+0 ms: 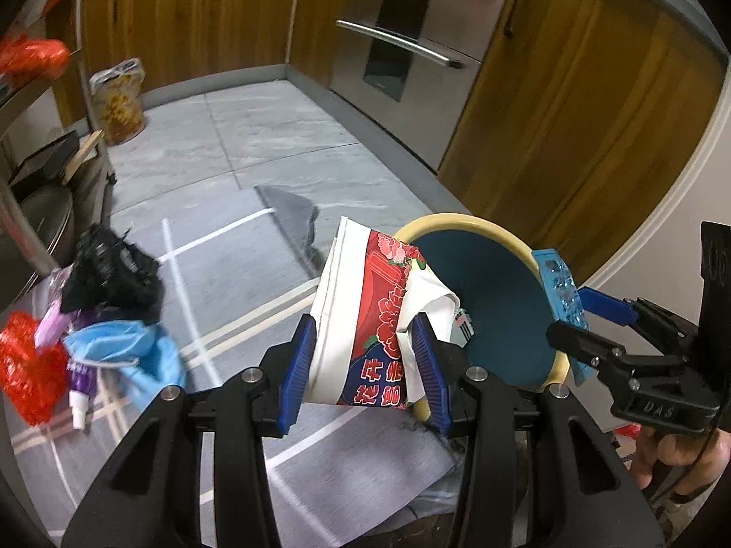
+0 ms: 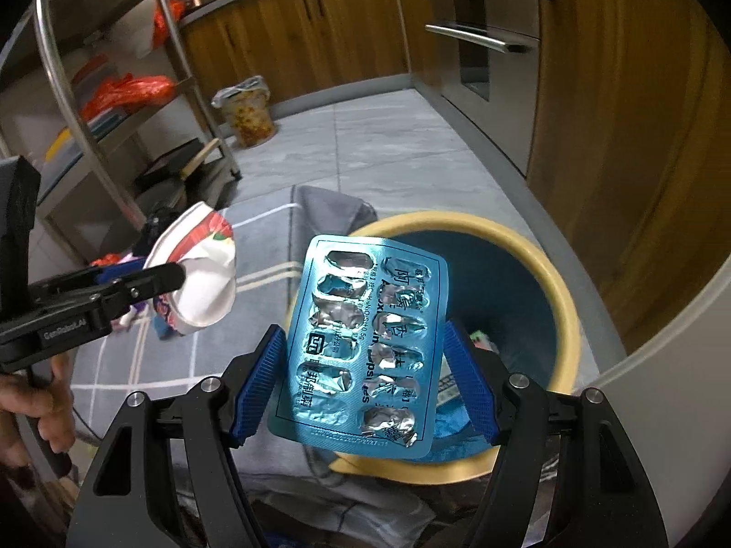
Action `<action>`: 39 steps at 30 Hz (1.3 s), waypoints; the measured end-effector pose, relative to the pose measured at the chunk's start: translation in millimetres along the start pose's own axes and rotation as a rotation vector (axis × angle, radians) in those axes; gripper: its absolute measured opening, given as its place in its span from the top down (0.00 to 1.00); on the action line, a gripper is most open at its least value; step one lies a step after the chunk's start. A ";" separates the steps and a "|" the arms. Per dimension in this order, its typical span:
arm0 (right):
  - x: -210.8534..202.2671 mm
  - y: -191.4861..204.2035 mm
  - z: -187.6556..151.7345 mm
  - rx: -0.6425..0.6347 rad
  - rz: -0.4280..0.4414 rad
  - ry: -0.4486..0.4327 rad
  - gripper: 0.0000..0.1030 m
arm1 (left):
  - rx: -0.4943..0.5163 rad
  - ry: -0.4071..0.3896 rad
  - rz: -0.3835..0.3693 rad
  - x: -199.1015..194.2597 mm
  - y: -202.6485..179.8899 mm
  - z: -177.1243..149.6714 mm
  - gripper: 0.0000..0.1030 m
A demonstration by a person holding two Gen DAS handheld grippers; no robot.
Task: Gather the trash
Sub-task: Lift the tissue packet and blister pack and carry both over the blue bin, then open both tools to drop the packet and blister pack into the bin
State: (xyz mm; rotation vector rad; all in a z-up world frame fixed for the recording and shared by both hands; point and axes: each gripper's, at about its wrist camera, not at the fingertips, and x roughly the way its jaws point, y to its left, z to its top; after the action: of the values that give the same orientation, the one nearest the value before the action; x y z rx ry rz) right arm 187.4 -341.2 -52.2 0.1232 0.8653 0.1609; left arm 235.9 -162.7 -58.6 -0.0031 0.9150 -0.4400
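Observation:
My left gripper [image 1: 368, 342] is shut on a crushed paper cup [image 1: 365, 310] printed red, white and blue; the cup [image 2: 201, 274] hangs left of the bin in the right wrist view. A blue blister pack [image 2: 365, 347] with its pockets torn open stands upright between the pads of my right gripper [image 2: 365, 351], which is shut on it. The same pack [image 1: 564, 301] shows edge-on at the bin's right rim in the left wrist view, held by the right gripper [image 1: 575, 315]. Below both sits a round bin [image 2: 539, 274] with a cream rim and teal inside, a few scraps at its bottom.
More litter lies on the grey rug [image 1: 256, 283] at the left: a black net [image 1: 109, 274], a light blue mask [image 1: 123, 347], a red bag [image 1: 27, 365], a purple tube [image 1: 80, 388]. A metal rack [image 2: 91, 114], a lined waste basket [image 2: 246, 109], wooden cabinets and an oven [image 1: 402, 45] ring the floor.

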 end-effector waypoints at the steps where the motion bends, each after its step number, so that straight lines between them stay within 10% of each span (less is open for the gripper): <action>1: 0.1 -3.1 -1.2 0.004 -0.007 0.000 0.30 | 0.004 0.000 0.000 2.5 -2.1 0.5 0.58; 28: 39.7 -31.1 -16.9 0.028 -0.063 0.107 0.30 | 0.066 0.077 -0.029 71.7 -51.6 11.0 0.55; 39: 44.4 -34.3 -18.0 0.047 -0.065 0.119 0.25 | 0.029 0.039 -0.007 61.1 -46.1 15.5 0.38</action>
State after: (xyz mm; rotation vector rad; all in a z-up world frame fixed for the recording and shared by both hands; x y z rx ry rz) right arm 205.0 -365.6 -102.8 0.1298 0.9912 0.0875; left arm 263.1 -230.1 -87.2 0.0284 0.9468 -0.4607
